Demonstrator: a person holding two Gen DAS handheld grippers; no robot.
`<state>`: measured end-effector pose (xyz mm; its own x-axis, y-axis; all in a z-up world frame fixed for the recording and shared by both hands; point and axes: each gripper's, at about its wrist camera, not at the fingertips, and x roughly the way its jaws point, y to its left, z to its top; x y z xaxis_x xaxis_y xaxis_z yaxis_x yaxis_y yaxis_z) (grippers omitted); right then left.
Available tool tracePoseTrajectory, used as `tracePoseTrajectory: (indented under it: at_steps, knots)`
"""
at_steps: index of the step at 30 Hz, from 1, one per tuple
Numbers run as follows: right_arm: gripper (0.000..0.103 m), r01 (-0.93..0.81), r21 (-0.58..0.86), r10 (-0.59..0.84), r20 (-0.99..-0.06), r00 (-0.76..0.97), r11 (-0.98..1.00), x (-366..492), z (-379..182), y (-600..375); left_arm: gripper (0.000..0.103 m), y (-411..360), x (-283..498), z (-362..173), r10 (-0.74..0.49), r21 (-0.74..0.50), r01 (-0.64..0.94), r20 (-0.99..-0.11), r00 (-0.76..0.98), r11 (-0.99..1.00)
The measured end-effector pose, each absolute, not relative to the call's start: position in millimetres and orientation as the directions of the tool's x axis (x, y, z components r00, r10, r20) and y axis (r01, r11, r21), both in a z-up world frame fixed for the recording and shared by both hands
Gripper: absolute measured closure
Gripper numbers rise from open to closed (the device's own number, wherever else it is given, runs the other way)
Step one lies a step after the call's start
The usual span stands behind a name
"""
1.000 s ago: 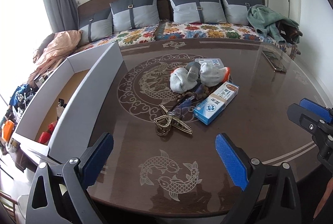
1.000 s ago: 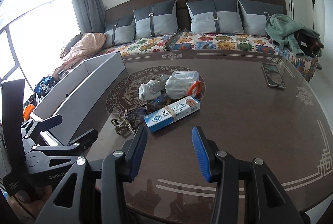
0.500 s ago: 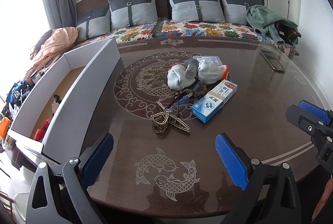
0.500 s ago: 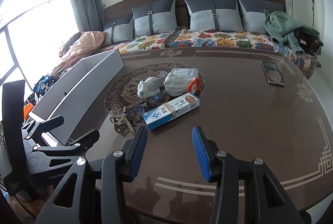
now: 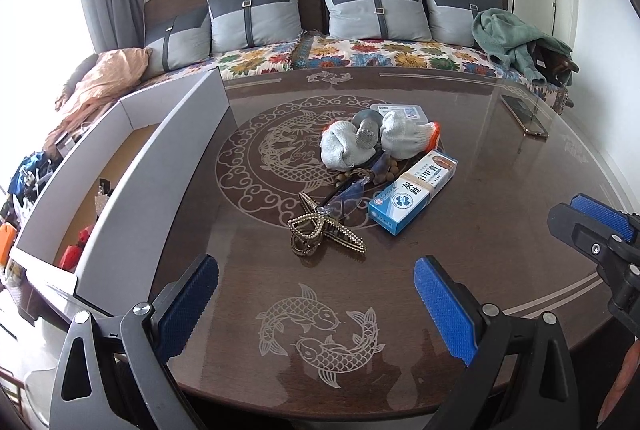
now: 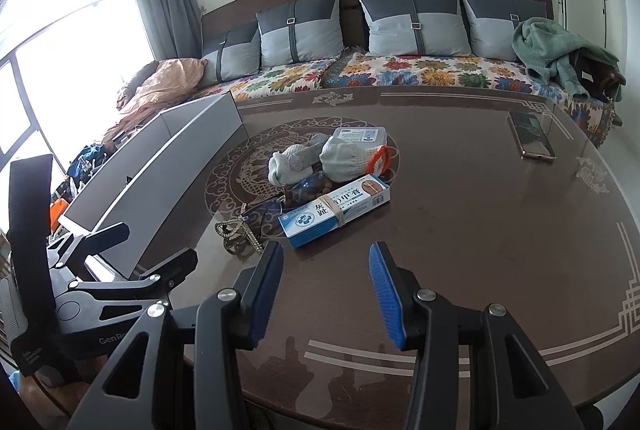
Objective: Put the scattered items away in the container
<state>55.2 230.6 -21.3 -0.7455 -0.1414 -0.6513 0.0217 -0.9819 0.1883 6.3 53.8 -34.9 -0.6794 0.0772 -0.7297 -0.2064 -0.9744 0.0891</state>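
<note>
Left gripper point(image 5: 316, 294) jaws wide, empty, above table point(image 5: 480, 230); right gripper point(image 6: 326, 288) jaws parted, empty. Scattered pile mid-table: hair claw point(image 5: 324, 230), blue box point(image 5: 412, 198), white gloves point(image 5: 344, 146), possibly beads beneath. White container point(image 5: 140, 190) on the table's left edge, some items inside

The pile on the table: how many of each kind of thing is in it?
White gloves: 2
Blue and white box: 1
Clear plastic case: 1
Gold hair claw: 1
Glasses: 1
Wooden bead string: 1
Total: 7
</note>
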Motion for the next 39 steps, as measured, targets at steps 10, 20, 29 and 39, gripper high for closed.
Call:
tracePoseTrajectory:
  at_steps: [10,20,29,39]
  knots:
    - [0.057,-0.009,0.091,-0.056,-0.678,-0.733,-0.996,44.3,-20.1,220.7,0.003,51.6,0.0,-38.1,0.048,0.118,-0.198,-0.736,-0.675,-0.973]
    - [0.057,-0.001,0.046,-0.03,-0.676,-0.737,-0.999,32.9,-19.5,219.5,0.003,43.3,-10.5,-42.1,0.07,0.101,-0.218,-0.749,-0.659,-0.971]
    - [0.057,0.035,0.1,-0.093,-0.67,-0.736,-0.994,29.0,-32.3,225.6,0.003,-0.6,-23.7,-57.4,0.066,0.101,-0.212,-0.749,-0.659,-0.972]
    - [0.057,0.025,0.183,-0.149,-0.708,-0.69,-0.983,17.3,-69.3,243.0,0.003,28.5,-75.4,-81.5,0.189,0.078,-0.428,-0.814,-0.548,-0.901]
